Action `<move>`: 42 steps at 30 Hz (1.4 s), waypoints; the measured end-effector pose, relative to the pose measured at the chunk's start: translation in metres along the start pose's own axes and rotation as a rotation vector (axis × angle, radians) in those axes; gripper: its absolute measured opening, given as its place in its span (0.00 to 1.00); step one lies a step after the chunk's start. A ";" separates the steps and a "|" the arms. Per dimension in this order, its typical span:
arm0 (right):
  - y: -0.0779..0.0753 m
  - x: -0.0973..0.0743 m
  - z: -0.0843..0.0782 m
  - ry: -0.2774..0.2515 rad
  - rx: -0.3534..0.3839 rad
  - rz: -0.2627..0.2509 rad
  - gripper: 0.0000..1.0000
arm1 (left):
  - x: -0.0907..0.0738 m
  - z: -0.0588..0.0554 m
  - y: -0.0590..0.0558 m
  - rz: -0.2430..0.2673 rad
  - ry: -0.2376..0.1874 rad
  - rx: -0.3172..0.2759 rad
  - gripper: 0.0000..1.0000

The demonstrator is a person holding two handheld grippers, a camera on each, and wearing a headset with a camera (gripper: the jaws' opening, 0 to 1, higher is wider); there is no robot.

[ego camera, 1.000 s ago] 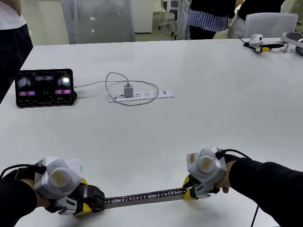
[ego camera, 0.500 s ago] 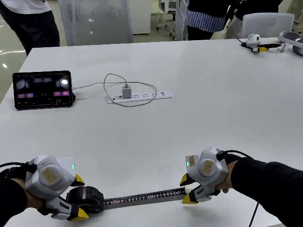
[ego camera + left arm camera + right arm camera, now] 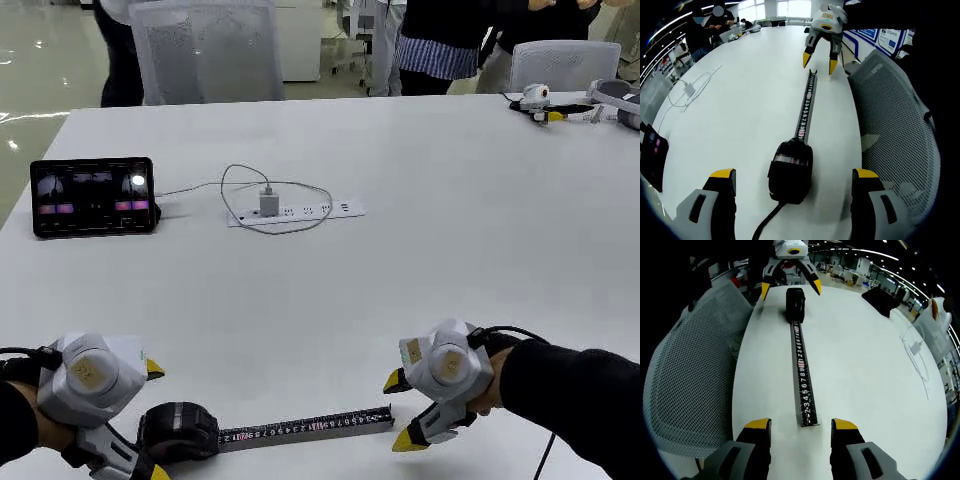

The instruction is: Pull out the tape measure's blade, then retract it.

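- Near the front edge of the white table [image 3: 450,220], the tape measure [image 3: 178,432] lies flat, its blade [image 3: 305,430] drawn out along the surface
- Left gripper [image 3: 157,421]: jaws spread, flanking the black case with a gap on each side
- Right gripper [image 3: 400,412]: jaws spread, the blade's free end lying between their tips, touching neither
- Tablet [image 3: 93,195] and power strip [image 3: 295,210] sit farther back, well apart from the tape measure

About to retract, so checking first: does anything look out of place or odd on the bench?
Nothing damaged or spilled. The blade lies extended on the white table, unheld: the right tongs are open at its tip, and the left tongs are open around the tape measure case.
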State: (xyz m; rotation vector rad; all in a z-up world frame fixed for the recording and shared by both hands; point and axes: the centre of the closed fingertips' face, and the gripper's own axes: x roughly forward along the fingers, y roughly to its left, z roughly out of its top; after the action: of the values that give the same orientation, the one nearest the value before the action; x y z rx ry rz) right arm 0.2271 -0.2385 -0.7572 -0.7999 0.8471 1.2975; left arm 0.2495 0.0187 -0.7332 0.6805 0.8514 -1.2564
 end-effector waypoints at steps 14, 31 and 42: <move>-0.004 -0.009 0.007 -0.111 0.046 -0.024 0.88 | -0.011 -0.009 0.005 0.049 -0.023 0.002 0.99; -0.012 -0.015 0.010 -0.221 0.245 -0.122 0.99 | -0.032 0.005 0.015 0.195 -0.242 -0.238 0.99; -0.029 -0.037 -0.006 -0.305 0.330 -0.259 0.99 | -0.058 -0.012 0.034 0.424 -0.413 -0.464 0.99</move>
State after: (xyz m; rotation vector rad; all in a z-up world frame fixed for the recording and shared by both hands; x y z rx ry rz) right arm 0.2532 -0.2637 -0.7269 -0.4200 0.6638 0.9848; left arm 0.2760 0.0655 -0.6904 0.1959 0.5820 -0.7383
